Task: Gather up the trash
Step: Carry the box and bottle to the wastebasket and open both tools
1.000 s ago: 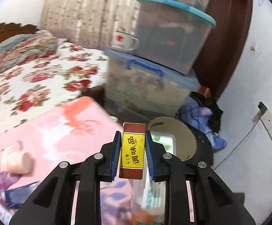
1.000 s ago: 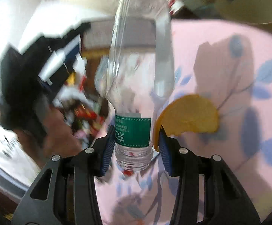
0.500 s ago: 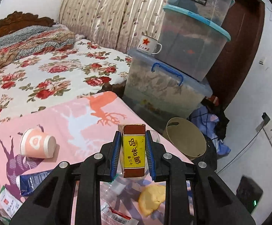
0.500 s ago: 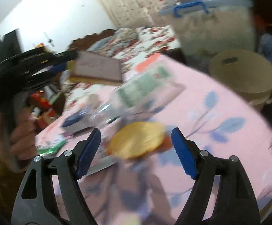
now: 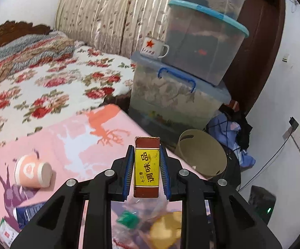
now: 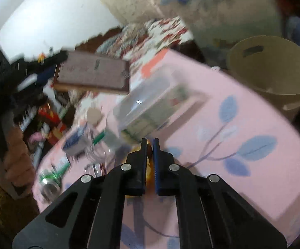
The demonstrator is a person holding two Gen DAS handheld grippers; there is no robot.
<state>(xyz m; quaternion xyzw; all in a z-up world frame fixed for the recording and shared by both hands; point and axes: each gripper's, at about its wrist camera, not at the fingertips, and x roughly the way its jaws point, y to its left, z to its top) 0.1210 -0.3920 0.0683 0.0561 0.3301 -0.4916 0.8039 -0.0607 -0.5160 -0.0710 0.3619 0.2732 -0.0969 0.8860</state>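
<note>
My left gripper (image 5: 146, 170) is shut on a brown seasoning box (image 5: 146, 166) with a yellow label, held above the pink table; the box also shows in the right wrist view (image 6: 92, 73). My right gripper (image 6: 149, 145) is shut on a yellow-orange peel (image 6: 149, 161) that shows between the jaws, low over the table; the peel also shows in the left wrist view (image 5: 164, 231). A clear plastic bottle (image 6: 156, 103) with a green label lies on the table just beyond it. A beige trash bin (image 5: 201, 155) stands past the table's far edge, also seen in the right wrist view (image 6: 272, 70).
A pink paper cup (image 5: 33, 171) lies on its side at the left. A blue wrapper (image 5: 28, 212) and a small packet (image 5: 7, 232) lie nearer. Stacked storage bins (image 5: 191, 62) and a bed (image 5: 36, 78) stand behind. A crushed can (image 6: 48, 180) lies at the table's left edge.
The right gripper let go of the clear bottle, which now lies on the table, then closed on the yellow-orange peel. The left gripper keeps holding the box.
</note>
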